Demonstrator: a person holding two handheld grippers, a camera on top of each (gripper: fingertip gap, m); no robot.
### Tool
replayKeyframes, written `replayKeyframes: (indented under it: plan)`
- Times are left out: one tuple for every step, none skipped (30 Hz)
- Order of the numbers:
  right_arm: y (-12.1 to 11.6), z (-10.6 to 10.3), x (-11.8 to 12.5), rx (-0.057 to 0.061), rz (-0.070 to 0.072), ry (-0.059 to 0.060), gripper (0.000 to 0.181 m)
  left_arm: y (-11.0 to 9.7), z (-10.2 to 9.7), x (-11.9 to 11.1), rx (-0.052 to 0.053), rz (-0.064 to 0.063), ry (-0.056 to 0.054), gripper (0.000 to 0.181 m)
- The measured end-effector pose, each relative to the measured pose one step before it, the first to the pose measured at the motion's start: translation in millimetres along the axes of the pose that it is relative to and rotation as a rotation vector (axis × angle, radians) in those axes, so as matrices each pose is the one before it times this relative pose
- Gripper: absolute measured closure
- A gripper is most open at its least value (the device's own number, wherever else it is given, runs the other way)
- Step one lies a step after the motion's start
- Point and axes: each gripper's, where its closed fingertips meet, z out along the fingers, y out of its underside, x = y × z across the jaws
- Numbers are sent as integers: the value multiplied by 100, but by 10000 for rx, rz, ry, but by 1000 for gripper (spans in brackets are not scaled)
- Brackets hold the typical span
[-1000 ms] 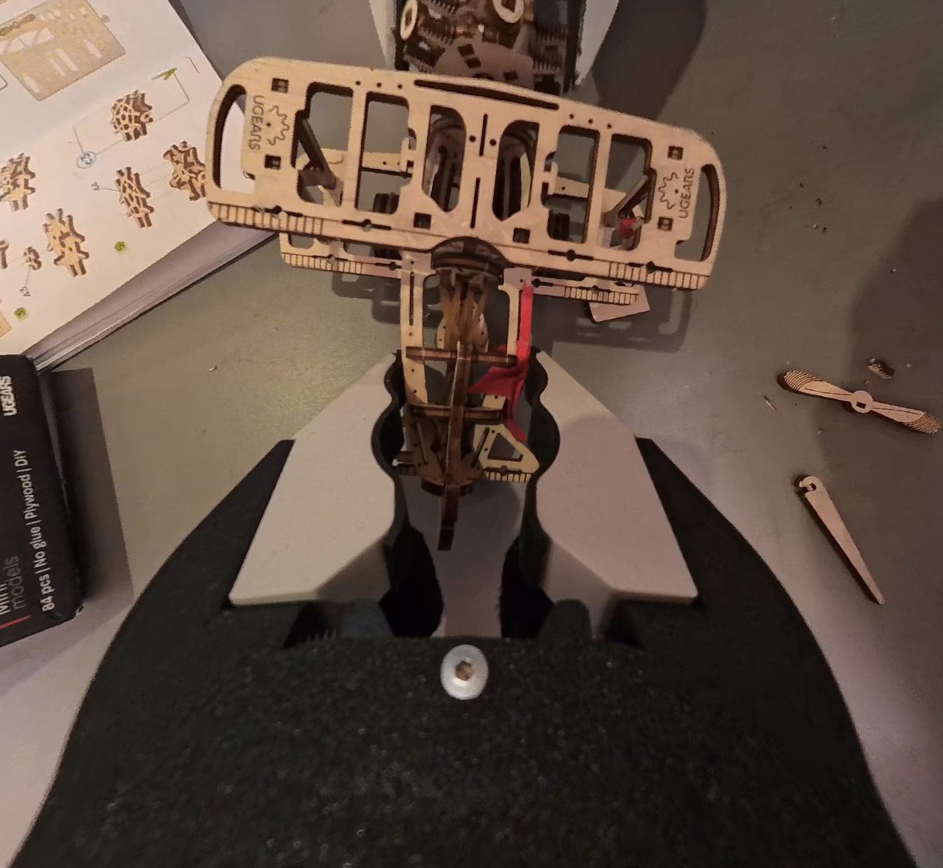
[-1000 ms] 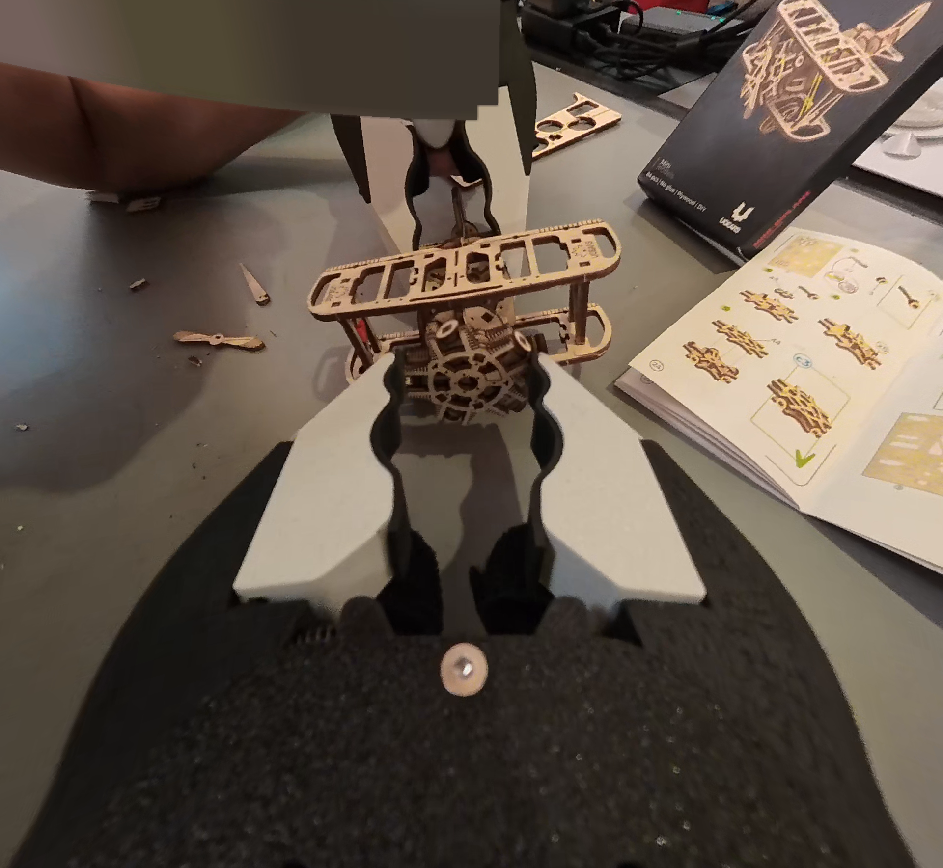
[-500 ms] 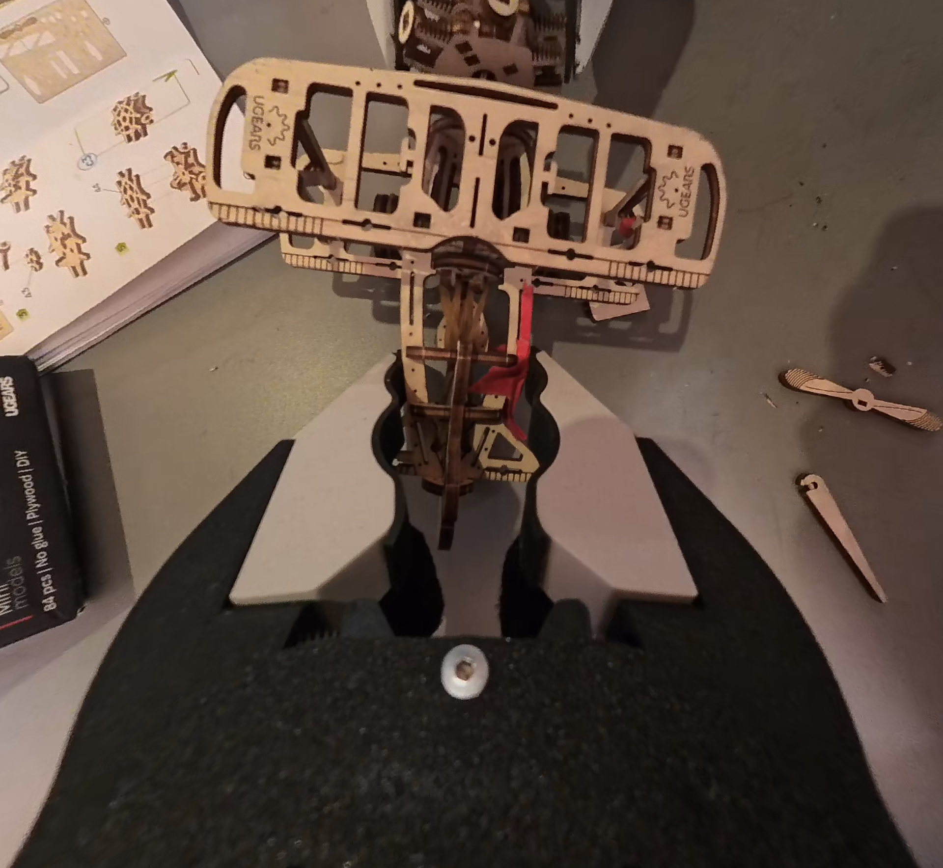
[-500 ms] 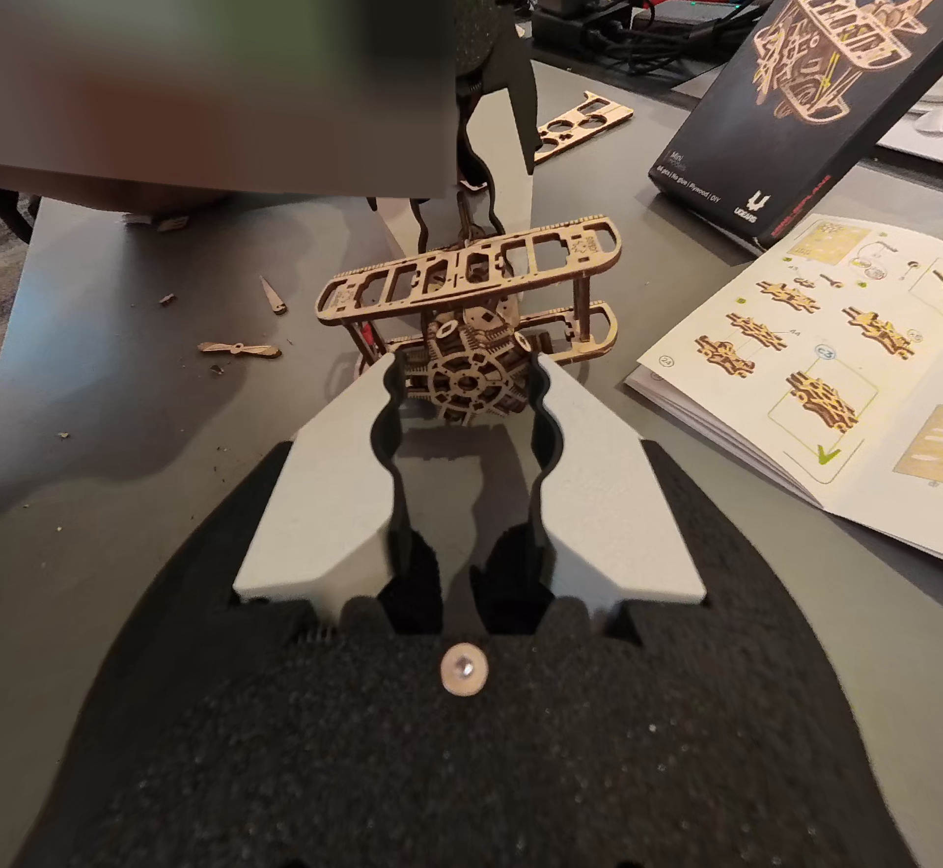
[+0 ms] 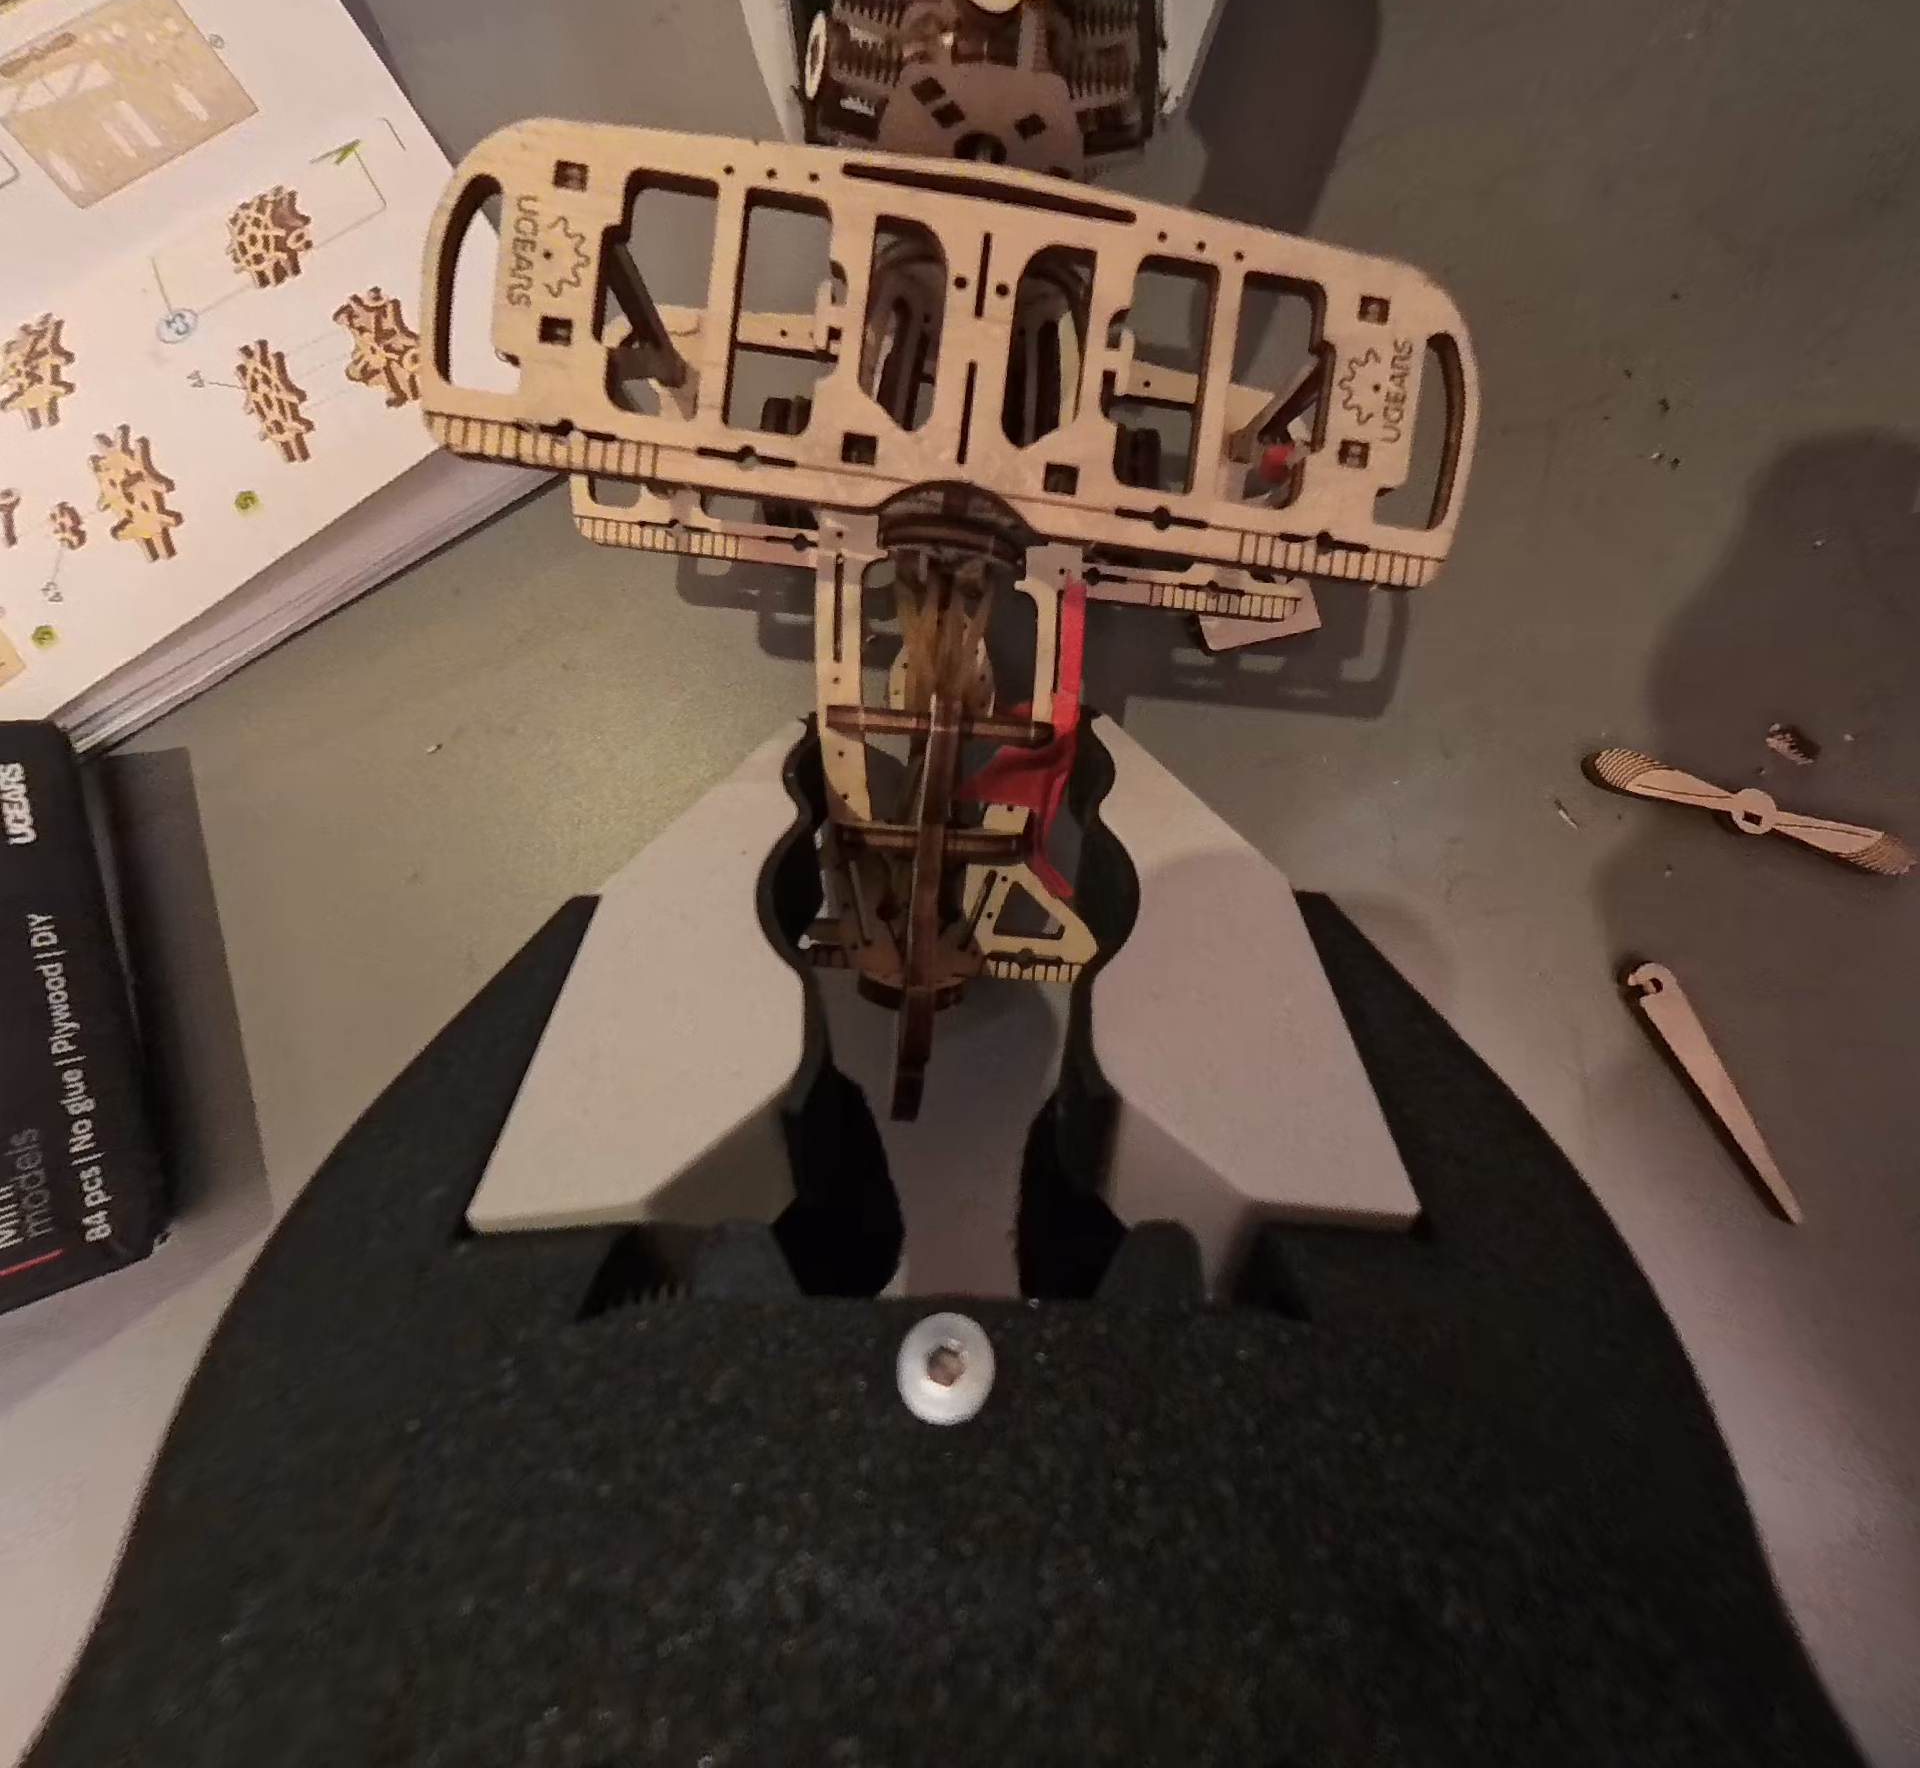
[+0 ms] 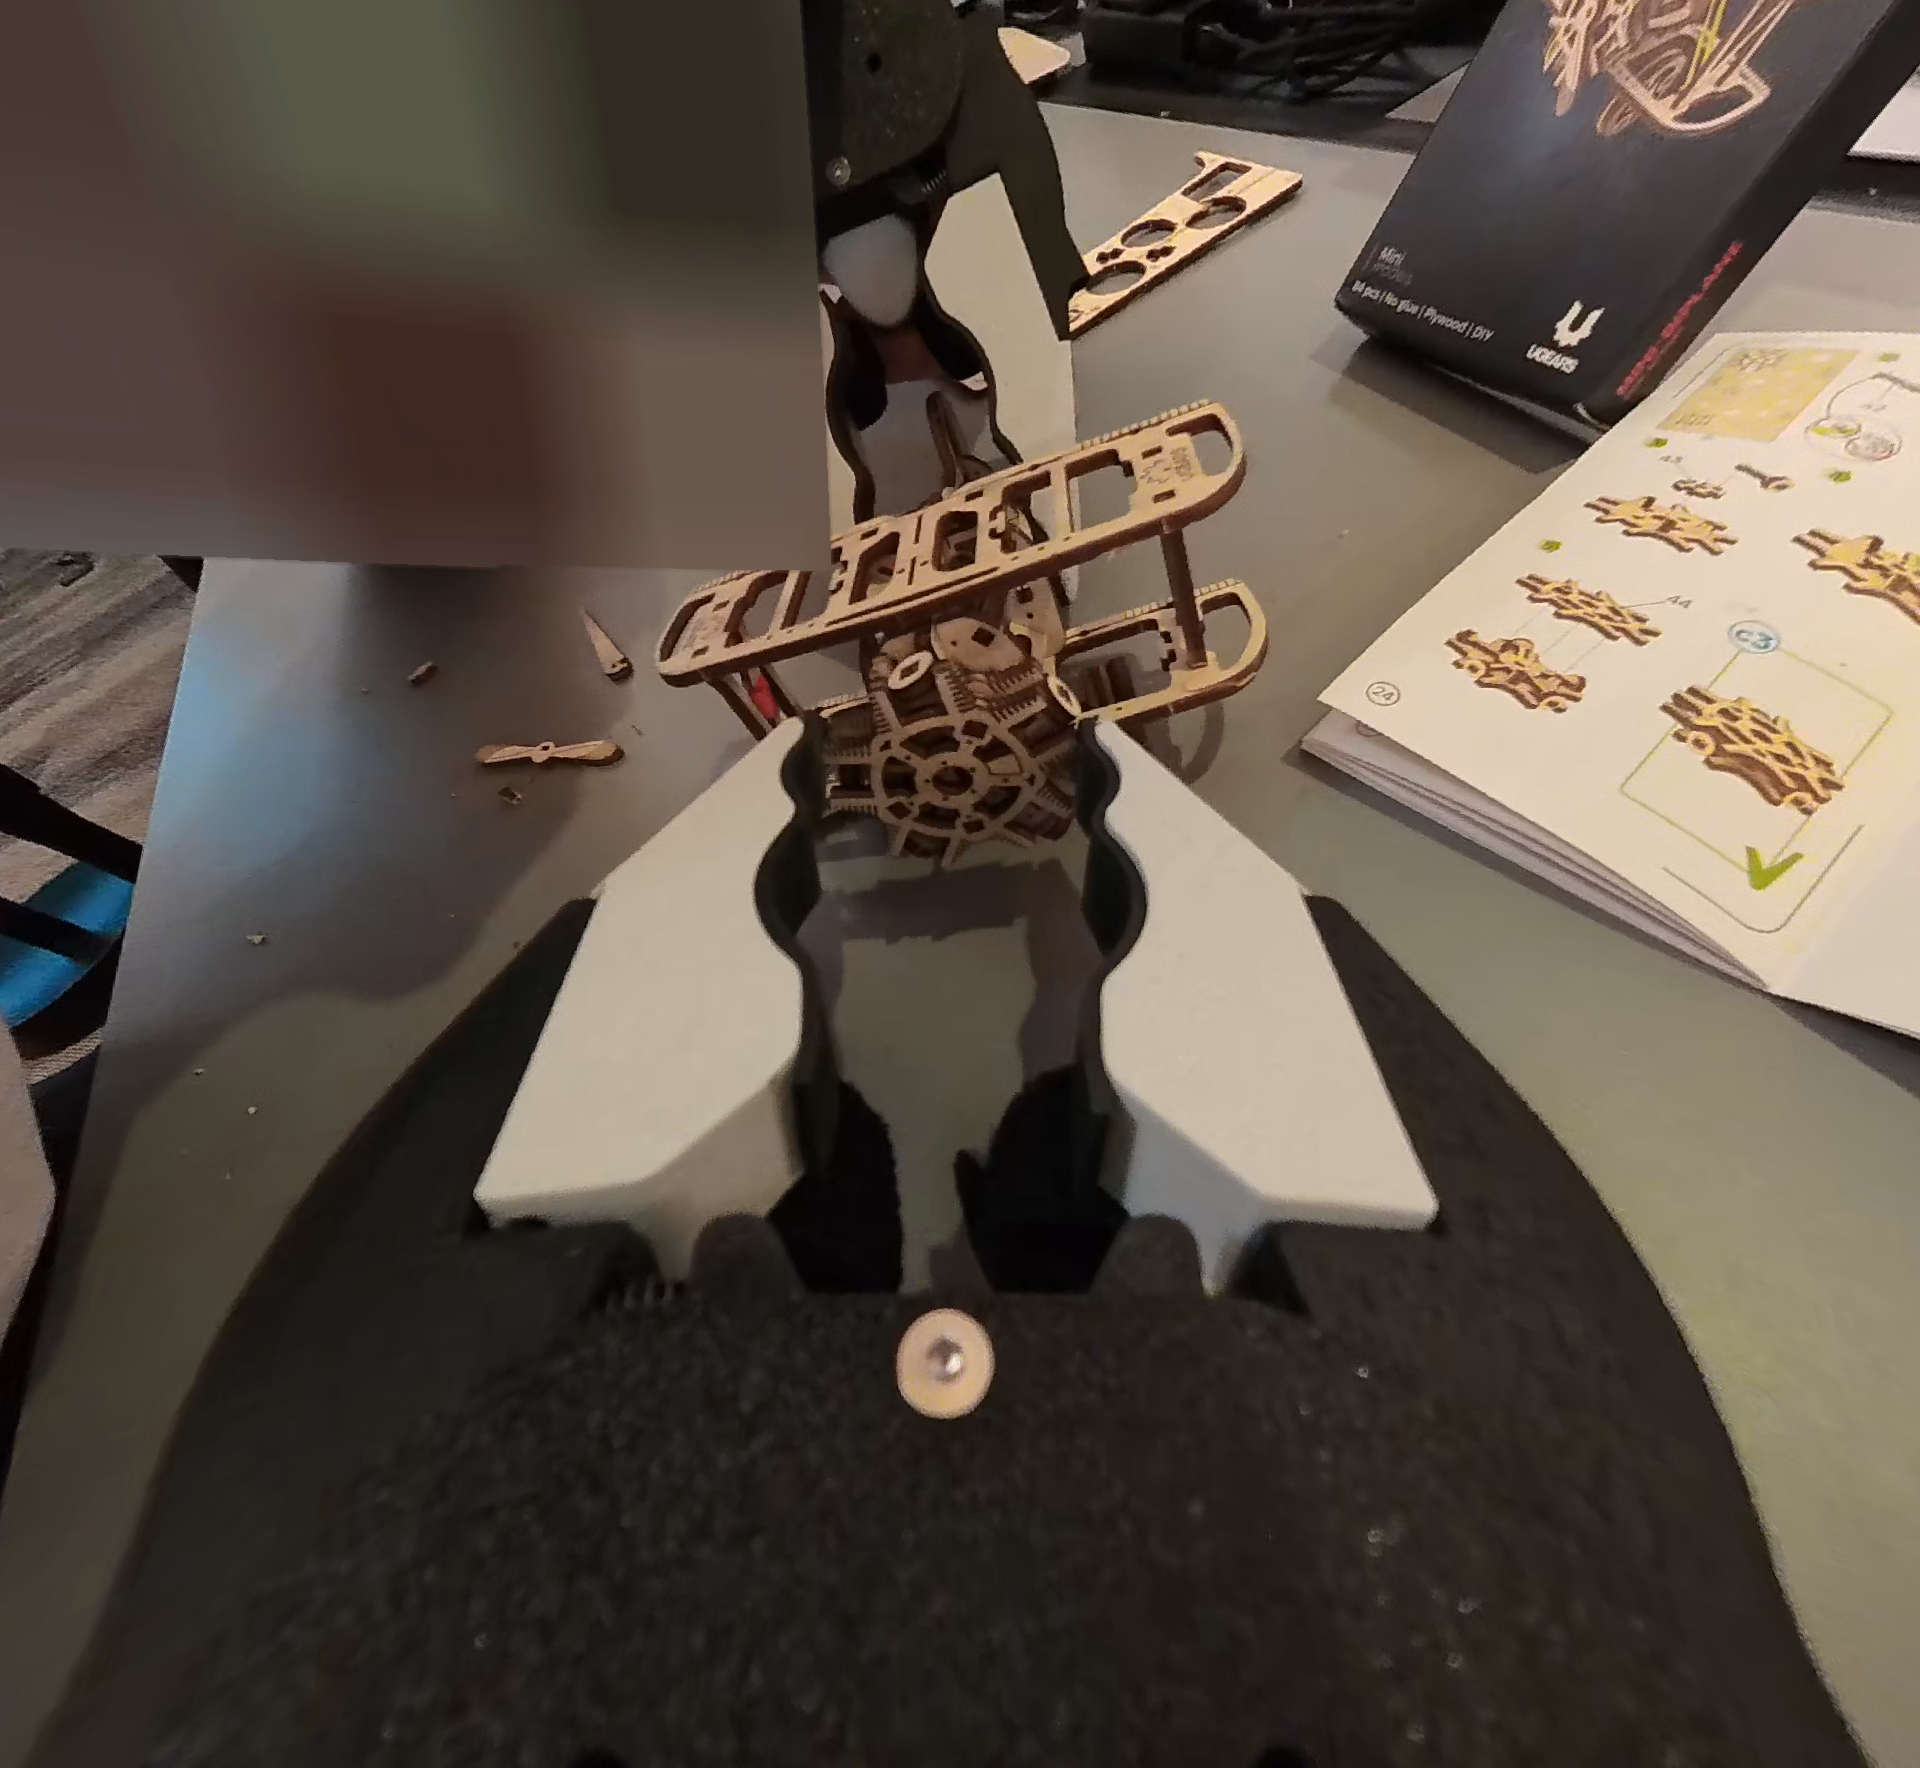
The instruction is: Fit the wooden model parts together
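Note:
A wooden biplane model (image 5: 935,347) is held over the grey table. My left gripper (image 5: 945,783) is shut on its tail and rear fuselage. The wings face away from me. My right gripper (image 6: 951,742) is shut on the round wooden radial engine (image 6: 951,783) at the plane's nose (image 6: 956,555). In the left wrist view the engine (image 5: 977,35) shows beyond the upper wing, between the right gripper's fingers. I cannot tell whether the engine is seated on the nose. A loose wooden propeller (image 5: 1745,809) lies on the table to the right.
A pointed wooden stick (image 5: 1704,1084) lies near the propeller. An open instruction booklet (image 6: 1662,679) and a black kit box (image 6: 1662,108) are on the table. A punched-out wooden sheet (image 6: 1184,232) lies behind. Cables and devices sit at the far edge.
My right gripper has rolled and shifted with the engine, so the plane now looks tilted in its view. The engine shows more above the wing. The left gripper and plane have stayed still.

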Motion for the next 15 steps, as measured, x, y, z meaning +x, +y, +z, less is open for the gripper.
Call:
replayKeyframes:
  plan:
    - [-14, -6, -15, 2, 16, -30, 134, -2, 14, -6, 1, -6, 6, 138]
    - [-29, -19, -38, 27, 37, -45, 134, -13, 8, -20, 4, 7, 2, 138]
    - [-21, -28, -12, 29, 90, -54, 134, 2, -6, 0, 8, -1, 6, 138]
    - [-3, -24, -10, 27, 143, -54, 134, 5, 6, 13, 6, -9, 8, 138]
    - [-32, -20, -92, 60, 230, -124, 134, 21, 6, 6, 6, -1, 3, 138]
    - [-73, -17, -116, 105, 338, -166, 135, 9, -10, -10, 6, 7, -4, 138]
    - [-14, -59, -175, 105, 360, -108, 135, 5, -6, -6, 4, 8, -3, 138]
    - [42, -25, 42, 38, 348, -94, 134, 5, 6, 12, 6, 9, 1, 138]
    - [105, -28, 131, -10, 310, -40, 134, -3, 10, 10, 11, 14, 1, 138]
    - [54, -51, 57, 25, 260, -54, 135, -9, 0, -15, 16, 16, 3, 138]
    - [7, -96, 52, 63, 307, -73, 135, -7, -1, 5, 15, 11, 31, 138]
    - [81, -135, 61, 21, 337, -78, 135, 14, -3, 29, 10, 8, 34, 138]
    - [121, -161, 44, -11, 287, -46, 135, 28, -49, 114, 2, 9, 17, 138]
    - [41, -197, 79, 9, 145, -7, 135, 25, -28, 70, -11, 12, 7, 138]
    - [-19, -245, -25, 72, 39, -52, 135, 38, -10, 9, -18, 12, 0, 138]
